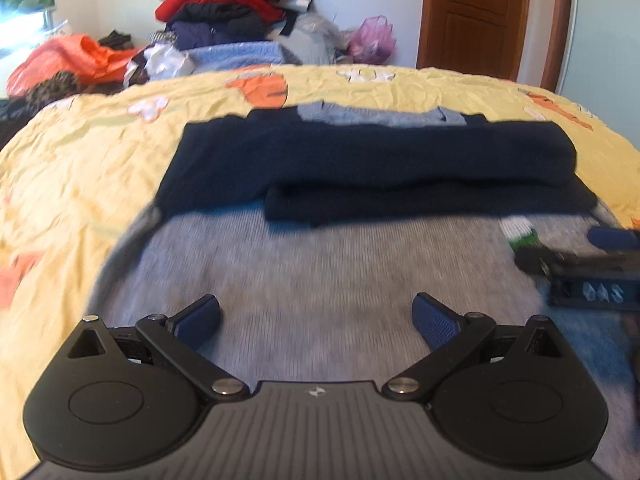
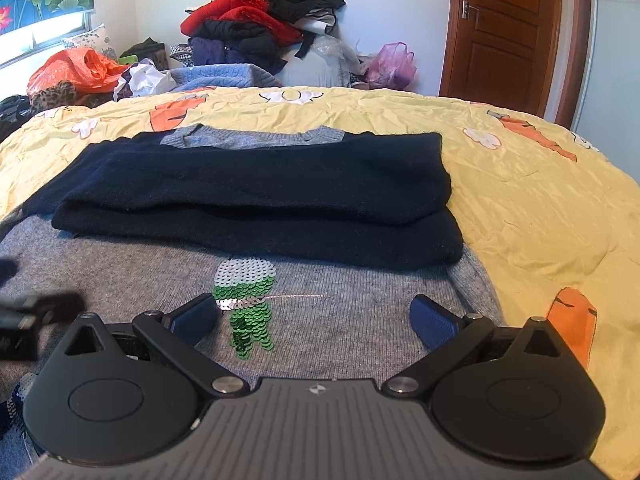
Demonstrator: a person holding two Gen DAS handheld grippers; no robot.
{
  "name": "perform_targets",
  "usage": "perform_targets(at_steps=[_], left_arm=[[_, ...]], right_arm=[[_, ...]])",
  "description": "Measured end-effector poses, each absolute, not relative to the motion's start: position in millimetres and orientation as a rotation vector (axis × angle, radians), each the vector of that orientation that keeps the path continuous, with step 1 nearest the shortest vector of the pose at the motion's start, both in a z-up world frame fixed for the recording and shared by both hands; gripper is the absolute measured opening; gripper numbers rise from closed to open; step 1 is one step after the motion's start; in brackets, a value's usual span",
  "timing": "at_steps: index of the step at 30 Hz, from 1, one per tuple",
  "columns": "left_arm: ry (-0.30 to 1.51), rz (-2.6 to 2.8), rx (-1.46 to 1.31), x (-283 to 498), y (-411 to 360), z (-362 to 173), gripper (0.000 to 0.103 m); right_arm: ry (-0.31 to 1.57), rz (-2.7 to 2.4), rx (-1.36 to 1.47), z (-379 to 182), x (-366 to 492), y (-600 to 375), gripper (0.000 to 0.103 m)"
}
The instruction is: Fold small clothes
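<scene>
A small grey knit sweater (image 1: pixel 320 264) lies flat on the yellow bedspread (image 1: pixel 80 168). Its two dark navy sleeves (image 1: pixel 368 160) are folded across the chest, one over the other. The grey collar (image 1: pixel 380 117) shows at the far end. My left gripper (image 1: pixel 316 320) is open and empty, low over the sweater's grey lower body. My right gripper (image 2: pixel 314 320) is open and empty over the same grey body (image 2: pixel 360 304), above a green and white sequin figure (image 2: pixel 246 300). The sleeves (image 2: pixel 256 188) lie just beyond it. The right gripper also shows at the left wrist view's right edge (image 1: pixel 592 276).
A tall pile of red, black and blue clothes (image 2: pixel 256 28) stands beyond the bed's far edge, with an orange plastic bag (image 2: pixel 76 68) to its left and a pink bag (image 2: pixel 392 64) to its right. A brown wooden door (image 2: pixel 508 28) is at the far right.
</scene>
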State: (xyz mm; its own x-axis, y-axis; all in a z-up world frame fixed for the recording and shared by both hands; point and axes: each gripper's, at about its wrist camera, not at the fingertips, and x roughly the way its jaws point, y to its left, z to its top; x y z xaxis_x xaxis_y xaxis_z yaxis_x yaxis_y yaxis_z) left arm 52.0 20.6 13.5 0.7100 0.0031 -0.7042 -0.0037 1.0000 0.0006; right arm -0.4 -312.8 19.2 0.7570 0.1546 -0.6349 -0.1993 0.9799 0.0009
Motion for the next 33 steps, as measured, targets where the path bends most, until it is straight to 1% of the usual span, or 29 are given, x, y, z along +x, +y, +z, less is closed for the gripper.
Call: perform_targets(at_steps=[2,4,13,22,33], left_arm=[[0.772,-0.004,-0.002,40.7,20.1,11.7,0.103],[0.720,-0.010,0.016,31.8,19.5,5.7,0.103],[0.719,-0.006,-0.007,38.2,21.2,5.9,0.103],[0.718,-0.004,-0.004,37.2,22.3,5.6,0.103],[0.742,0.014,0.013,25.7,18.6,7.9,0.103]], right_arm=[[0.686,0.192,-0.069,19.3,-0.2,-312.6,0.103],[0.686,0.193,-0.069,19.2,-0.3,-312.9,0.103],[0.689,0.168,-0.064,20.5,-5.8,-314.1,0.103],[0.695,0.166,-0.064,21.4,-49.9,-320.9,0.103],[0.692,0.164,-0.064,20.4,-48.5,-319.8,0.103]])
